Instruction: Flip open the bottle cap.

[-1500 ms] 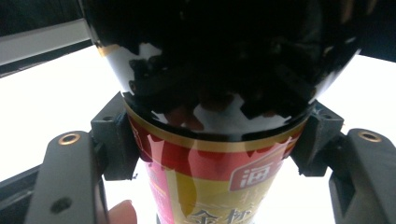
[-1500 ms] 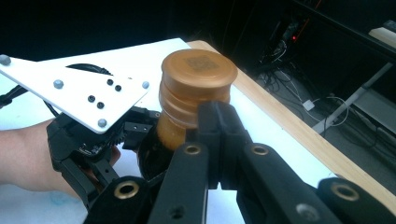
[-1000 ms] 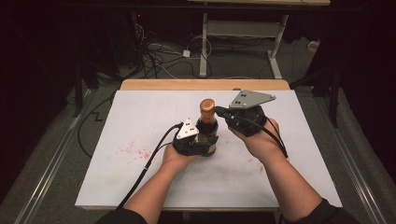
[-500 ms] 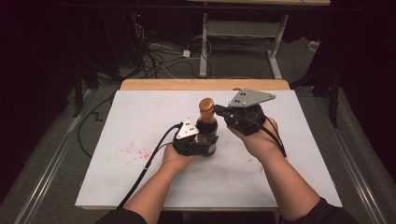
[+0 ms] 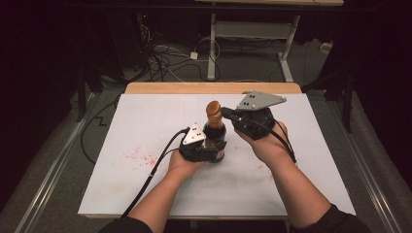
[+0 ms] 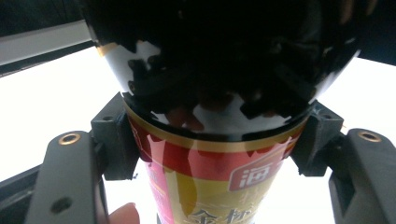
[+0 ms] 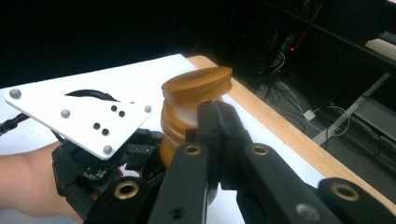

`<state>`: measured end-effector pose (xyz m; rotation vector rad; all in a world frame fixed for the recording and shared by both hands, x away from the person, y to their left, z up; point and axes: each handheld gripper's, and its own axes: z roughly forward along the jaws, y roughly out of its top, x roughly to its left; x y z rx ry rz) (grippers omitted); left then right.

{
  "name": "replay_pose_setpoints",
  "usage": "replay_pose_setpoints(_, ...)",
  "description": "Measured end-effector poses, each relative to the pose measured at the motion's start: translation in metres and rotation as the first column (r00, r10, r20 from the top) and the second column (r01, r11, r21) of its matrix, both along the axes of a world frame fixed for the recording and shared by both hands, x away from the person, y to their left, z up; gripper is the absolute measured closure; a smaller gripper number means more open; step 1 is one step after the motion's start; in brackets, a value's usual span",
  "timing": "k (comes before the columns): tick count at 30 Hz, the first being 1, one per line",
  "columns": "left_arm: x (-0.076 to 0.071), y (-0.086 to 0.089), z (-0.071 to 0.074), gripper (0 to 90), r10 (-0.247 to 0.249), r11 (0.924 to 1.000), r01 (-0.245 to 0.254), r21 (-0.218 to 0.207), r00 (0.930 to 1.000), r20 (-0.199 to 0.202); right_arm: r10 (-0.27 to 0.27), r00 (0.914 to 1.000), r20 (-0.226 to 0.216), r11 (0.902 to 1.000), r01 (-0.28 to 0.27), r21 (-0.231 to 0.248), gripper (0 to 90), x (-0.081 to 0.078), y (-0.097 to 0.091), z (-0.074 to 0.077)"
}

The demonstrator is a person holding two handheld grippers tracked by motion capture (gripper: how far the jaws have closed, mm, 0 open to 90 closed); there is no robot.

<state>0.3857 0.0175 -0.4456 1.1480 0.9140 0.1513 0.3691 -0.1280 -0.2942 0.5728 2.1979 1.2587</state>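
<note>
White table [image 5: 301, 160]: dark bottle [image 5: 214, 141] upright, L claw [image 5: 206, 148] pinching body; R claw [image 5: 224, 112] pressed together at cap [image 5: 213, 108].

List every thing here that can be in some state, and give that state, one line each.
bottle: upright on the table, clamped round its body.
cap: brown, on the bottle's neck, its top flap tilted up a little.
left gripper: shut on the bottle's labelled body, a jaw at each side.
right gripper: jaws shut together, tips against the cap just under its flap.
table: white top, faint red stains towards its left.
</note>
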Motion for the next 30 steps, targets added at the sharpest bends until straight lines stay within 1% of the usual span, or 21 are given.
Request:
replay_pose_setpoints(3,0.000,-0.001,0.000,28.9,0.003,1.0000,-0.003,-0.005,1.0000,0.001,0.002,1.0000,0.009,1.0000,-0.002,0.004,90.0,-0.001,0.002,0.003)
replay_pose_setpoints(11,0.000,-0.001,0.000,28.9,0.002,1.0000,-0.002,-0.002,1.0000,0.002,0.007,0.9998,0.018,1.0000,-0.007,0.000,90.0,0.000,0.005,0.008)
replay_pose_setpoints(14,-0.001,0.000,0.000,28.9,0.001,1.0000,-0.001,0.002,1.0000,0.003,0.010,0.9996,0.027,0.9999,-0.009,-0.010,90.0,0.000,0.010,0.010)
replay_pose_setpoints(15,-0.001,-0.001,0.000,28.8,0.002,1.0000,-0.002,-0.004,1.0000,0.004,0.016,0.9995,0.027,0.9998,-0.016,-0.006,90.0,0.000,0.012,0.011)
replay_pose_setpoints(17,-0.001,-0.002,0.000,28.9,0.004,1.0000,-0.004,-0.004,1.0000,0.006,0.035,0.9990,0.029,0.9994,-0.034,-0.006,90.0,0.000,0.021,0.013)
replay_pose_setpoints(20,-0.001,-0.001,0.000,28.8,0.001,1.0000,-0.001,0.000,1.0000,0.003,0.073,0.9962,0.046,0.9969,-0.072,-0.031,90.0,-0.006,0.042,0.016)
replay_pose_setpoints(21,-0.001,-0.001,0.000,28.8,0.000,1.0000,0.000,0.001,1.0000,0.004,0.078,0.9956,0.052,0.9968,-0.076,-0.024,90.0,-0.007,0.045,0.017)
replay_pose_setpoints(22,-0.001,-0.001,0.000,28.8,0.001,1.0000,-0.001,0.000,1.0000,0.003,0.081,0.9955,0.049,0.9967,-0.080,-0.014,90.0,-0.007,0.047,0.018)
replay_pose_setpoints(25,-0.001,-0.002,-0.001,28.8,0.002,1.0000,-0.002,-0.003,1.0000,0.005,0.077,0.9961,0.043,0.9971,-0.077,0.000,90.0,-0.005,0.044,0.017)
replay_pose_setpoints(29,-0.001,-0.001,0.000,28.7,0.002,1.0000,-0.002,0.000,1.0000,0.003,0.059,0.9977,0.034,0.9982,-0.059,0.009,90.0,-0.003,0.031,0.013)
replay_pose_setpoints(30,-0.001,-0.001,0.000,28.7,0.002,1.0000,-0.002,0.000,1.0000,0.003,0.059,0.9977,0.034,0.9982,-0.059,0.009,90.0,-0.003,0.031,0.013)
